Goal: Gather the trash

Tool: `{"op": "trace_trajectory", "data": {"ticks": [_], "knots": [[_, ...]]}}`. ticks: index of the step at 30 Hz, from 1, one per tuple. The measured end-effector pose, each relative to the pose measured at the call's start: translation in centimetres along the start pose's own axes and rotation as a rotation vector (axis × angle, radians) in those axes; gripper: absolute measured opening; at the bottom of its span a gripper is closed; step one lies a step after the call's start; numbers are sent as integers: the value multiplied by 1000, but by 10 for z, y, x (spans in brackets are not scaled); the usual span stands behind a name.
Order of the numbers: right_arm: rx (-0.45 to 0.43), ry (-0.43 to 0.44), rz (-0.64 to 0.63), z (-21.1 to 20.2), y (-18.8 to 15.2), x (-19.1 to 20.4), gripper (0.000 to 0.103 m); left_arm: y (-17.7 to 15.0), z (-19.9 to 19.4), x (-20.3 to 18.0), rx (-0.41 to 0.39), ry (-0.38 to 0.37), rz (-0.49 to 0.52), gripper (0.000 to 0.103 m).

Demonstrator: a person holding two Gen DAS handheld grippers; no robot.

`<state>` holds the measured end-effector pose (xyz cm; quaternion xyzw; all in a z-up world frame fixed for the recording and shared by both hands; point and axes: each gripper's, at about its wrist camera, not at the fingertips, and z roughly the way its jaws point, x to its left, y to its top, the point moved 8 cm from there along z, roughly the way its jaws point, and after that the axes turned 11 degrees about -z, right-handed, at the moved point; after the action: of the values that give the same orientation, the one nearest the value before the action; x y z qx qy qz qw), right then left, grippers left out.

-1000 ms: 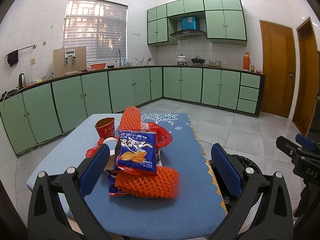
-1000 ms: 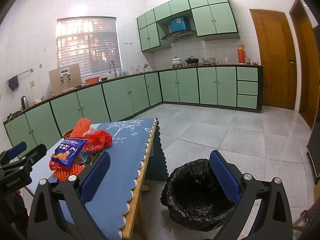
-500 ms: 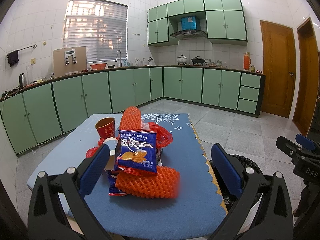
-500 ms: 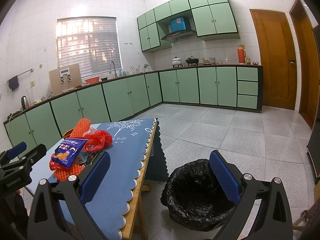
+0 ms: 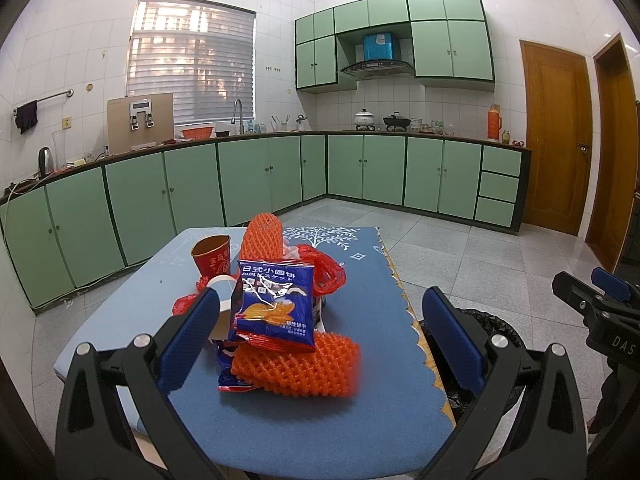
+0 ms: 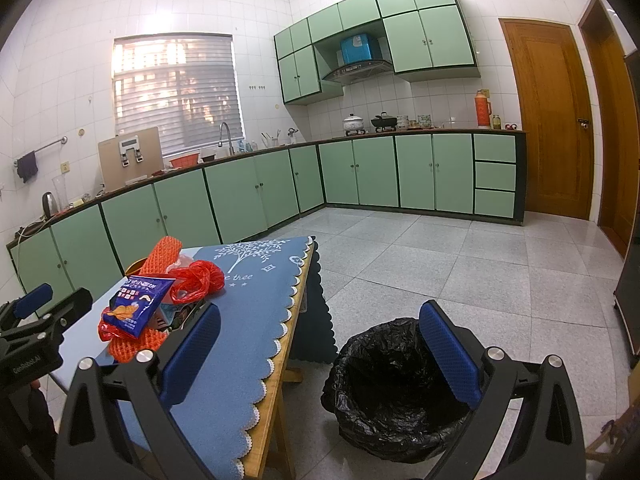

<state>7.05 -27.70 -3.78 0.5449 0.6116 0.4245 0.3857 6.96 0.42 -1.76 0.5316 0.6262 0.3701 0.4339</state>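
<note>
A heap of trash lies on the blue-clothed table [image 5: 280,420]: a blue snack packet [image 5: 274,304] leaning on orange foam fruit netting [image 5: 296,364], a second netting piece [image 5: 260,236], a red plastic bag [image 5: 320,268], a red paper cup [image 5: 211,255] and a white cup [image 5: 224,292]. My left gripper [image 5: 320,336] is open just short of the heap, holding nothing. My right gripper [image 6: 320,352] is open above the floor, between the table edge and a bin lined with a black bag [image 6: 392,384]. The same packet [image 6: 136,308] shows in the right wrist view.
The table's scalloped cloth edge [image 6: 276,352] borders the bin. Green cabinets [image 5: 192,192] line the back and left walls under a worktop with a sink tap and pots. Two wooden doors [image 5: 556,136] stand at the right. The grey tiled floor [image 6: 460,264] spreads beyond.
</note>
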Motion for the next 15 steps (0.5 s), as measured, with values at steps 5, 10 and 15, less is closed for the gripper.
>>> {"op": "trace_trajectory", "data": {"ticks": [5,10,15], "knots": [[-1,0,0,0,0,0,97,-1,1,0,-1,1,-2,98],[-1,1,0,0,0,0,97,2,-2,1,0,0,-3,98],[-1,0,0,0,0,0,97,-2,2,-1,-1,1,-2,98]]}}
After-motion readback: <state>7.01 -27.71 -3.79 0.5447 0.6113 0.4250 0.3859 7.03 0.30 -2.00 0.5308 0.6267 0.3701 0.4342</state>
